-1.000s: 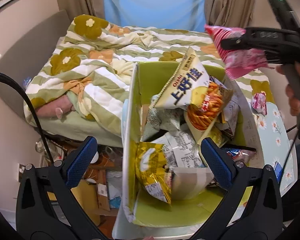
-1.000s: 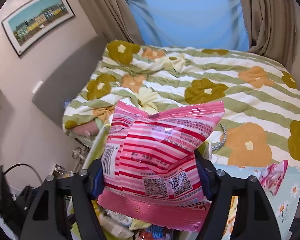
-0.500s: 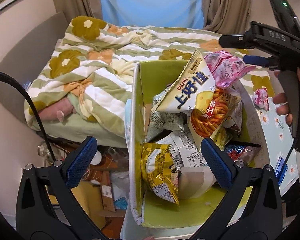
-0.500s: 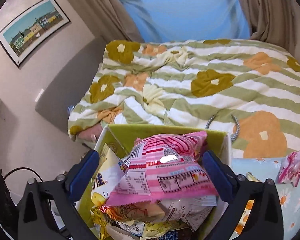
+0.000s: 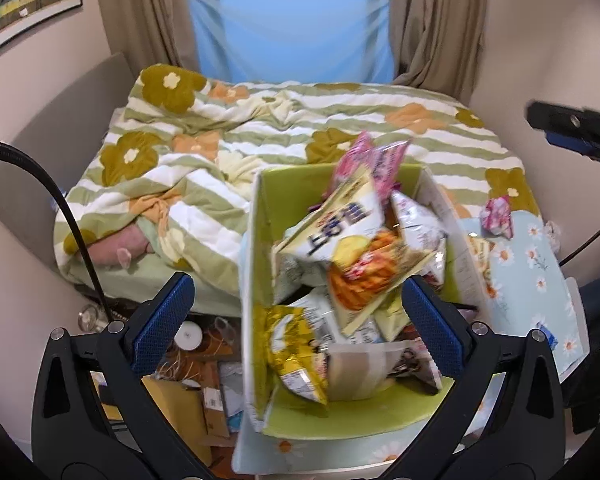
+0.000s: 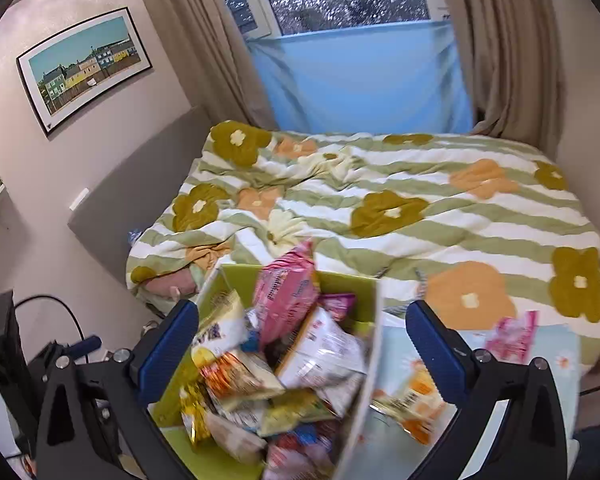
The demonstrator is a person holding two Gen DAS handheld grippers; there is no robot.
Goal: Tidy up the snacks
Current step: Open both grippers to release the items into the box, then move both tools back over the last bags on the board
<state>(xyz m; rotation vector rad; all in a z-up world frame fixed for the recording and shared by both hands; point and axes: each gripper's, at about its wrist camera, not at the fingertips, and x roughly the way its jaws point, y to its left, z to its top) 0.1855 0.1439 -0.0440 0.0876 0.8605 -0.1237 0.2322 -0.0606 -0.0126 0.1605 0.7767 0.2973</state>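
Behind everything is a bed (image 6: 400, 208) with a green striped blanket with big flowers on it, and a blue cloth hangs under the window. Right in front of the bed stands a green box (image 5: 296, 184) on a small table with a daisy cloth (image 5: 540, 264). That box is already very full of snack bags, piled up higher than its walls. One pink bag (image 6: 286, 296) sits on top of the pile at the far end of the box, standing up a bit and leaning on the other bags. A big white and yellow chip bag (image 5: 340, 220) lies just in front of it, and a shiny gold bag (image 5: 296, 352) is squeezed against the near left wall. The right gripper (image 6: 302, 338) has just been opening its jaws, and now they stand as wide as they go with nothing pinched between them; the pink bag is free of them. The left gripper (image 5: 296, 312) is wide too and holds nothing. So most of the job looks done. Some snacks are not in the box yet: a small pink packet (image 5: 498, 216) lies on the daisy cloth to the right of the box, and an orange and white bag (image 6: 414, 404) lies there just beside the box wall. Those probably need picking up next. The pile is tall and wobbly, so a bag could slide off.
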